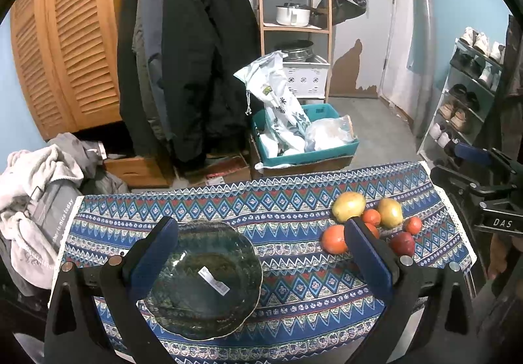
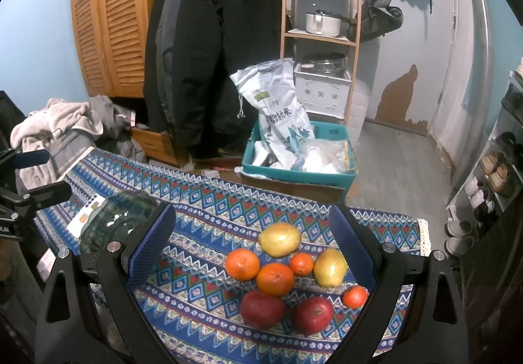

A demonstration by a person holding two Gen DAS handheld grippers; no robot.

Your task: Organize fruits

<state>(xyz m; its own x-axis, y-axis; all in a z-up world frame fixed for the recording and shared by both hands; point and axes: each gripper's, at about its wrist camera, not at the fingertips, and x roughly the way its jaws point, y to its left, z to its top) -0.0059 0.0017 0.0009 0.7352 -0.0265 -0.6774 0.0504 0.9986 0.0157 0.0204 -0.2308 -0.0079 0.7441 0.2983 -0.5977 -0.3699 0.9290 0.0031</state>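
Observation:
A dark green glass bowl (image 1: 204, 279) lies overturned on the patterned tablecloth (image 1: 294, 285), with a white label on it. My left gripper (image 1: 261, 252) is open above it, its left finger over the bowl's rim. Several fruits lie in a cluster at the right: two yellow pears (image 2: 280, 239), oranges (image 2: 275, 279), two red apples (image 2: 312, 315). My right gripper (image 2: 251, 243) is open and empty, hovering over the cluster. The bowl also shows in the right wrist view (image 2: 114, 221). The fruits also show in the left wrist view (image 1: 348, 206).
Beyond the table's far edge stand a teal box (image 1: 304, 141) with bags, hanging coats (image 1: 189, 63), a wooden shelf (image 1: 294, 20) and a shoe rack (image 1: 464, 95). A pile of clothes (image 1: 36, 200) lies left of the table.

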